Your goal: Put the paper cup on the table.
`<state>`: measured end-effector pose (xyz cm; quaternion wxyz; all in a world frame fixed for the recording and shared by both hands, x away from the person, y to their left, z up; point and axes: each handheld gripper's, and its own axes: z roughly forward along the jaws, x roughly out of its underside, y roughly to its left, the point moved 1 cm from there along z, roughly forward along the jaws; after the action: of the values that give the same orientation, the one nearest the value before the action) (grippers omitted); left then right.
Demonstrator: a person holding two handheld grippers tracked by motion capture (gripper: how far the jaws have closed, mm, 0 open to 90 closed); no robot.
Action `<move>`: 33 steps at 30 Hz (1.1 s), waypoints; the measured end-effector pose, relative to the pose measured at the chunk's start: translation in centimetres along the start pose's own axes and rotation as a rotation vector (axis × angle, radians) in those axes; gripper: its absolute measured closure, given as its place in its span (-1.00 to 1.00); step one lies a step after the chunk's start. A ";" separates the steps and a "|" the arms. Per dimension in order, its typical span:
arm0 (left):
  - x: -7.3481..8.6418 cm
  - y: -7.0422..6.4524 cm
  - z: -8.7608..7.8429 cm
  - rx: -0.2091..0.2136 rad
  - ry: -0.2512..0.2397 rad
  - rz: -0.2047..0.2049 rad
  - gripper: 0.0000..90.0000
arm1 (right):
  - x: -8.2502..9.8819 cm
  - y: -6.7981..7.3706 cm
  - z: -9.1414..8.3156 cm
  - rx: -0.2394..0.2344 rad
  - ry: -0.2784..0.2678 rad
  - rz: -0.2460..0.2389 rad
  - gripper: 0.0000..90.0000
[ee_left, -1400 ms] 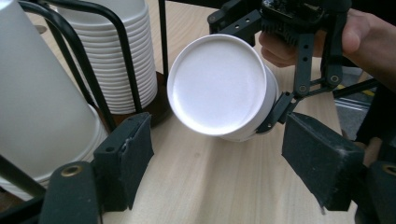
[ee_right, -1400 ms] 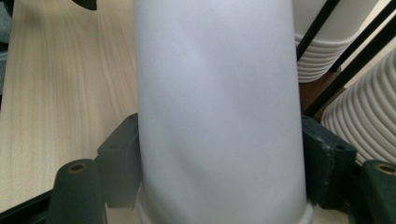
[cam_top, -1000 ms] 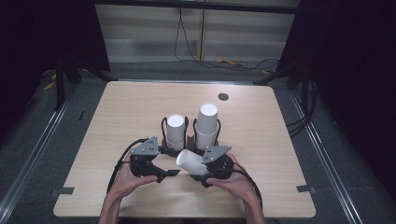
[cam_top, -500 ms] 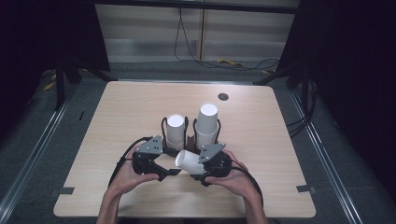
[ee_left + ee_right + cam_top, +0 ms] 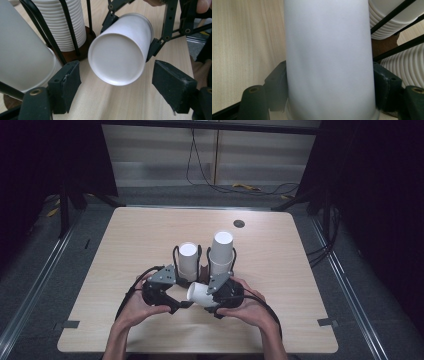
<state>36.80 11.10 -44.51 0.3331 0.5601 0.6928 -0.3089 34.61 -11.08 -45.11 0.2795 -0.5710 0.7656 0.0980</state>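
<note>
High view, cup [image 5: 200, 293] near table edge [image 5: 200, 352]

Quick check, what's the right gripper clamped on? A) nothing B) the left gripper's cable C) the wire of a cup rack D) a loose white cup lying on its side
D: the right gripper has a pad on each side of the cup, and the left gripper view shows that cup on its side above the table, base toward the camera.
</note>
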 end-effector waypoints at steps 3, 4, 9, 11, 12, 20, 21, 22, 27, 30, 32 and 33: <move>0.0 0.2 0.1 0.003 0.010 -0.010 -0.44 | -0.2 -0.1 0.1 -0.017 0.004 -0.003 -0.40; 0.0 0.2 0.1 0.003 0.010 -0.010 -0.43 | -0.2 -0.1 0.1 -0.018 0.008 -0.007 -0.40; 0.0 0.0 0.3 0.006 0.019 0.008 -0.42 | -0.6 -0.1 0.1 -0.016 0.044 -0.020 -0.40; 0.1 0.0 0.5 0.012 0.036 0.013 -0.43 | -0.8 -0.1 0.2 -0.011 0.064 -0.035 -0.40; 0.1 0.0 0.5 0.012 0.036 0.013 -0.43 | -0.8 -0.1 0.2 -0.011 0.064 -0.035 -0.40; 0.3 0.2 1.0 0.026 0.070 0.005 -0.45 | -1.2 0.1 0.4 -0.020 0.103 -0.064 -0.40; 0.3 0.3 1.1 0.023 0.075 0.002 -0.47 | -1.3 0.2 0.4 -0.024 0.110 -0.065 -0.40; 0.3 0.3 1.1 0.023 0.077 0.004 -0.49 | -1.3 0.2 0.4 -0.030 0.118 -0.071 -0.40; 0.3 0.2 1.5 0.033 0.077 0.011 -0.50 | -1.7 0.3 0.4 -0.035 0.143 -0.091 -0.40; 0.4 0.2 1.7 0.042 0.080 0.011 -0.49 | -1.9 0.4 0.6 -0.041 0.165 -0.109 -0.40; 0.4 0.2 1.8 0.049 0.092 0.014 -0.49 | -2.0 0.5 0.8 -0.047 0.170 -0.118 -0.40; 0.4 0.2 1.8 0.054 0.093 0.014 -0.48 | -2.0 0.5 0.8 -0.051 0.171 -0.129 -0.40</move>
<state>37.13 9.91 -45.97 0.2877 0.5873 0.6950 -0.2987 34.82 -8.87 -44.79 0.2043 -0.6322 0.7457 0.0502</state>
